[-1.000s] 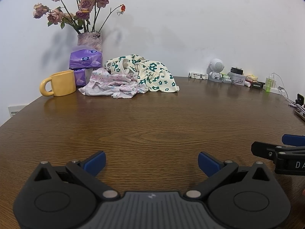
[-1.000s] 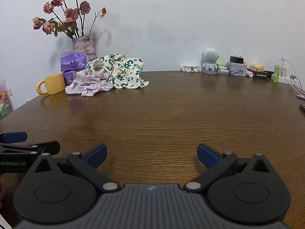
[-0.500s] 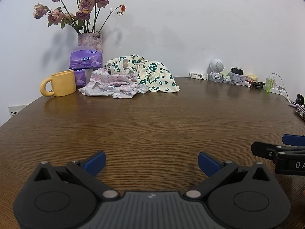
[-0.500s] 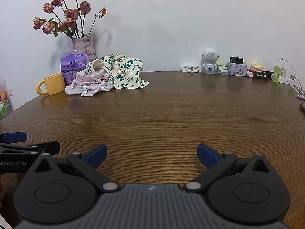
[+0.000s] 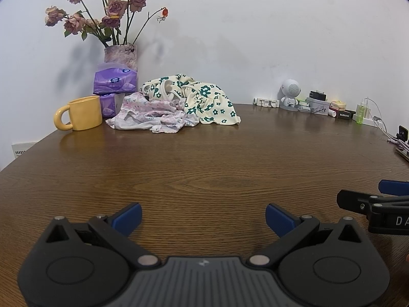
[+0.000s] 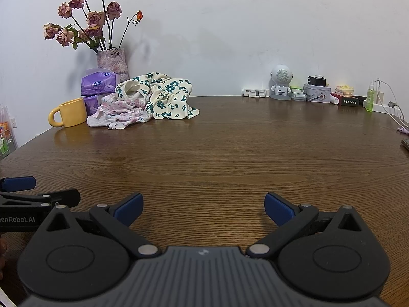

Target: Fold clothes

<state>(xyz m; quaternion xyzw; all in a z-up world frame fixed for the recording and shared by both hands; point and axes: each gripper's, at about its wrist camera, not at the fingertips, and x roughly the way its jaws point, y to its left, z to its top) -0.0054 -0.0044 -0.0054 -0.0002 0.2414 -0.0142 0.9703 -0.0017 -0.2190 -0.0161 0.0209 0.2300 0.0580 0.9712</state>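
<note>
Both grippers, left (image 5: 203,218) & right (image 6: 202,208), sat spread wide w/ nothing held, well short of the yellow mug (image 5: 81,116). Clothes pile (image 5: 176,107) lay just right of it. Best approach: reach over, pinch one garment only.

Dark brown wood-grain table (image 5: 204,158), rounded far-left edge, set against a white wall. Far left corner: yellow mug (image 5: 81,116), purple tissue packs (image 5: 113,81) stacked behind it, vase of dried roses (image 5: 121,53) behind those, and two crumpled clothes touching each other, a pink-white garment (image 5: 153,117) in front and a cream garment with green flowers (image 5: 204,99) to its right. Far right along the wall: white round-headed robot figure (image 5: 290,94), small tin (image 5: 317,106), green spray bottle (image 5: 360,113), white cables (image 5: 381,122) and other small clutter too small to tell; middle and near table bare.
</note>
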